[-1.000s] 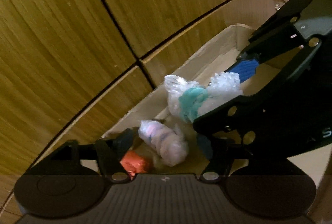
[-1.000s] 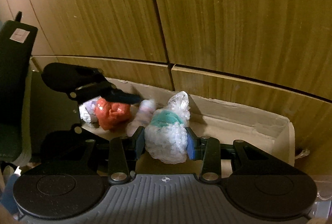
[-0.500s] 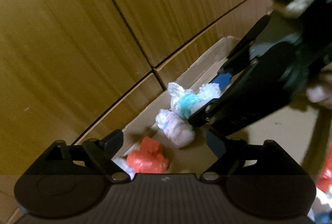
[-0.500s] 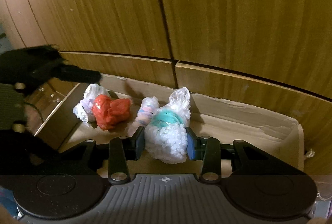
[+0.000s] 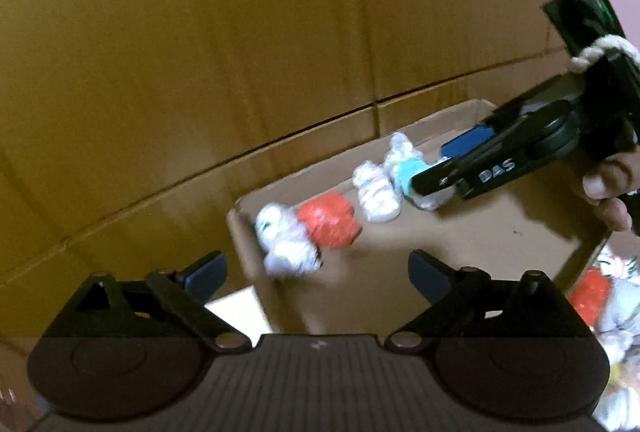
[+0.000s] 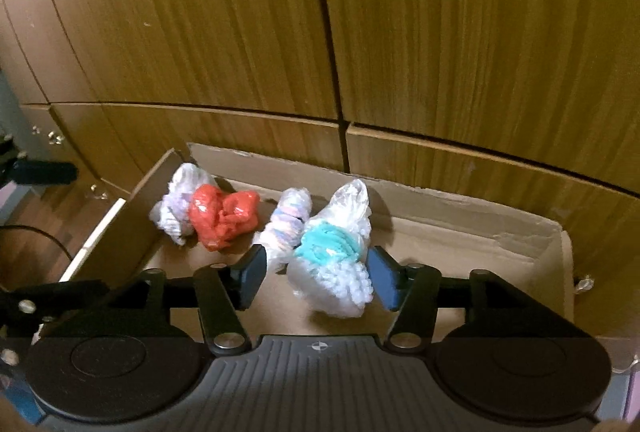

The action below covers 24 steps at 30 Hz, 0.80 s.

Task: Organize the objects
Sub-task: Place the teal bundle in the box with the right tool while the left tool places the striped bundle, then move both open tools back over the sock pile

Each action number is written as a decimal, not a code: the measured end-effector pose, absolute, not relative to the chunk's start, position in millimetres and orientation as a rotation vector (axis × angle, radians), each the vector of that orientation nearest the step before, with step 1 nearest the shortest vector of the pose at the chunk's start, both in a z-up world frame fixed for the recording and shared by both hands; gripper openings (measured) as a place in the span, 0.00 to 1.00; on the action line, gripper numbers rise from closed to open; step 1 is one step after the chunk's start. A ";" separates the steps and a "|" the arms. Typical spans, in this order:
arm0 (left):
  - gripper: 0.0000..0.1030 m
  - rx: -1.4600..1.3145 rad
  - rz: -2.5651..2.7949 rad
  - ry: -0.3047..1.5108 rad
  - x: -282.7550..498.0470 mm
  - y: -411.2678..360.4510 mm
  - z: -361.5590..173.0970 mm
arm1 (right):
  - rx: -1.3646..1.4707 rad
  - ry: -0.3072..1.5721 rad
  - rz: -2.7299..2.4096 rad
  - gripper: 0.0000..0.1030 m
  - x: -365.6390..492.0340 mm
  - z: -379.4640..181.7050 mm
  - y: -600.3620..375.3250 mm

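A shallow cardboard box point(image 6: 460, 200) holds a row of plastic-wrapped yarn bundles: white-lilac point(image 6: 176, 208), red point(image 6: 224, 216), pastel-striped point(image 6: 288, 220) and teal-and-white point(image 6: 332, 256). My right gripper point(image 6: 318, 272) straddles the teal-and-white bundle with its jaws opening. The left pad stands clear of the bundle and the right pad is just at its side. The bundle rests on the box floor. My left gripper point(image 5: 316, 268) hangs back above the box's near left corner, jaws opening wide with nothing between them. In the left wrist view the right gripper point(image 5: 480, 168) reaches in over the teal bundle point(image 5: 408, 168).
Wooden cabinet doors point(image 6: 440, 32) rise right behind the box. More wrapped bundles point(image 5: 600, 296) lie outside the box at the lower right of the left wrist view. A person's hand point(image 5: 608, 192) grips the right tool. A dark cable point(image 6: 40, 232) lies on the floor at left.
My left gripper has pulled back and up from the red bundle, and its jaws have widened. My right gripper's jaws have parted off the teal-and-white bundle, and that hand has stayed in place.
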<state>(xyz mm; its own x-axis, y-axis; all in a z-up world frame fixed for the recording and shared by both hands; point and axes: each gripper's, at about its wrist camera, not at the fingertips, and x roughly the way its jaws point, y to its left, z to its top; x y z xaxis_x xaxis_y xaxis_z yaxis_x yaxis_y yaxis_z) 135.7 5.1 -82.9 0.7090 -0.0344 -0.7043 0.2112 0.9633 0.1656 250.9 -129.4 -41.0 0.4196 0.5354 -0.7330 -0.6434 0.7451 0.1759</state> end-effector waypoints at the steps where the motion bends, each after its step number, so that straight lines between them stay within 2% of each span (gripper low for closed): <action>1: 0.95 0.212 -0.127 0.772 128.0 11.0 -80.3 | -0.139 0.862 0.739 0.62 247.6 -37.8 -130.5; 8: 0.95 0.018 -0.053 0.819 97.2 41.1 -72.5 | -0.143 0.841 0.725 0.64 219.3 -16.7 -140.6; 24: 0.99 -0.100 0.044 0.804 19.4 57.5 -84.6 | -0.098 0.791 0.726 0.73 122.3 20.1 -172.4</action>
